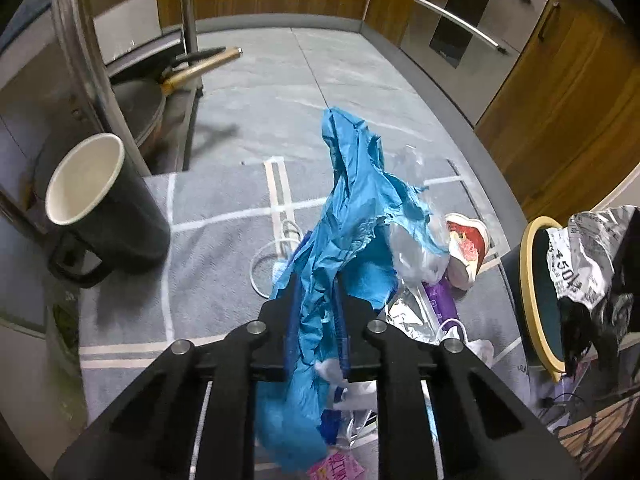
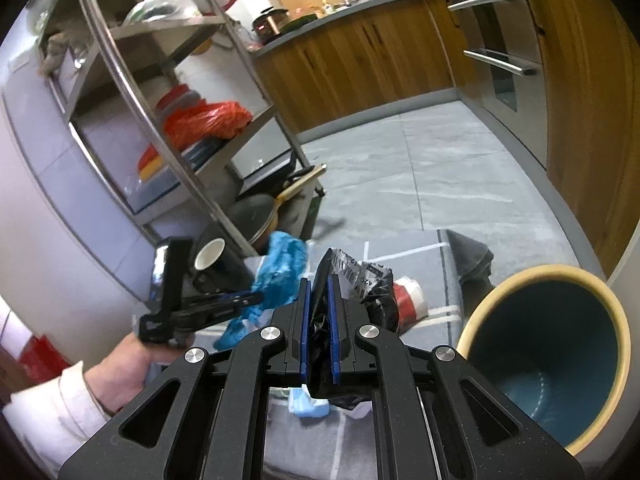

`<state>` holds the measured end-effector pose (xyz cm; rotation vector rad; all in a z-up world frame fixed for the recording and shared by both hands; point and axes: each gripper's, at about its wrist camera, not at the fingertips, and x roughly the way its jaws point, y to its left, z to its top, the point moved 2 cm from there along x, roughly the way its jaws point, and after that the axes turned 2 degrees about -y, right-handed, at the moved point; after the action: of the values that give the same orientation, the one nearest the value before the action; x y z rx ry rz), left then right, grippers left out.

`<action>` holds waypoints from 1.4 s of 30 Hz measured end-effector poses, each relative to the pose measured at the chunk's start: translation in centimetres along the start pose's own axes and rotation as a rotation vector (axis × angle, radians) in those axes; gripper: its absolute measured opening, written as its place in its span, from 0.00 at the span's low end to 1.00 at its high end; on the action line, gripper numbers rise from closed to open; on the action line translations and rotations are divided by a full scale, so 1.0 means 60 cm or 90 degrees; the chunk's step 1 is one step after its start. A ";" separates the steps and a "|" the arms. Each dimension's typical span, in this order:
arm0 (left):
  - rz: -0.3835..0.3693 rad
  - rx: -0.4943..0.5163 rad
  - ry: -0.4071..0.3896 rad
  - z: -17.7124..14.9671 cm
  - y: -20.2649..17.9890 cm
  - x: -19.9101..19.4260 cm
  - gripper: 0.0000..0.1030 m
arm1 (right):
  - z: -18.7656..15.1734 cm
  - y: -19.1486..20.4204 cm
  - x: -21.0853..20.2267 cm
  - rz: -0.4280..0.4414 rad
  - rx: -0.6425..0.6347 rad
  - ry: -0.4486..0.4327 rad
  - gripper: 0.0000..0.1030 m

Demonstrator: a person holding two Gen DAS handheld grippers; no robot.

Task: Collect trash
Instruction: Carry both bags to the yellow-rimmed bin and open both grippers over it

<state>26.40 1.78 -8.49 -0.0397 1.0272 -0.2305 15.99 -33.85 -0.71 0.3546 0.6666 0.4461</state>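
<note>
Black mug [image 1: 100, 208]: it stands upright on the grey mat [image 1: 224, 196] at your far left, well apart from your left gripper.
Left gripper [image 1: 318, 300]: your jaws are clamped on the blue crumpled sheet [image 1: 352, 200], which runs up between the pads and stands out past the fingertips.
Trash pile [image 1: 432, 280]: clear plastic, a silver wrapper and a red-and-white paper cup [image 1: 468, 248] lie on the mat just right of your left fingertips, partly under the blue sheet.
Right gripper [image 2: 319, 312]: your jaws are pressed together on the black-and-silver foil bag [image 2: 360, 280], which sticks up beyond the tips.
Bin [image 2: 560, 360]: its tan-rimmed blue mouth gapes just right of your right gripper, near the foil bag.
</note>
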 end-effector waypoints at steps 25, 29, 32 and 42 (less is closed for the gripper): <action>-0.112 -0.083 -0.107 0.027 -0.027 -0.166 0.13 | 0.008 -0.062 -0.066 -0.054 0.032 -0.048 0.09; -0.158 -0.053 -0.088 0.025 -0.111 -0.152 0.13 | 0.006 -0.081 -0.083 -0.081 0.028 -0.054 0.09; -0.184 -0.025 -0.069 0.017 -0.177 -0.132 0.13 | 0.001 -0.101 -0.097 -0.105 0.026 -0.057 0.09; -0.241 0.006 0.006 -0.022 -0.350 -0.036 0.13 | -0.033 -0.185 -0.115 -0.181 0.052 -0.024 0.09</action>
<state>20.59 -18.17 -4.41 -0.2260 1.0228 -0.5796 12.97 -46.37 -3.62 0.3384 0.6878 0.1419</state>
